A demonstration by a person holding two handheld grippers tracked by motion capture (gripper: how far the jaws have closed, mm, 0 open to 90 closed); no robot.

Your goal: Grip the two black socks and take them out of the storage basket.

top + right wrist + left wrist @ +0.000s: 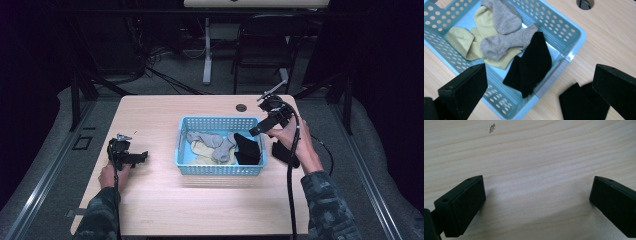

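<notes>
Black sock (pixel 530 67) in basket (pixel 570 32), below open right tool (pixel 539 95)

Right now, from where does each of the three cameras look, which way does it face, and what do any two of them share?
High view: above the person's side, facing forward and down on the wooden table; both forearms, left gripper, right gripper.
Left gripper view: on the left gripper, facing bare tabletop; its open jaws.
Right gripper view: on the right gripper, facing down at the blue basket; its open jaws.
Shared: high and right gripper views both show the basket, the black sock inside and another black sock on the table.
</notes>
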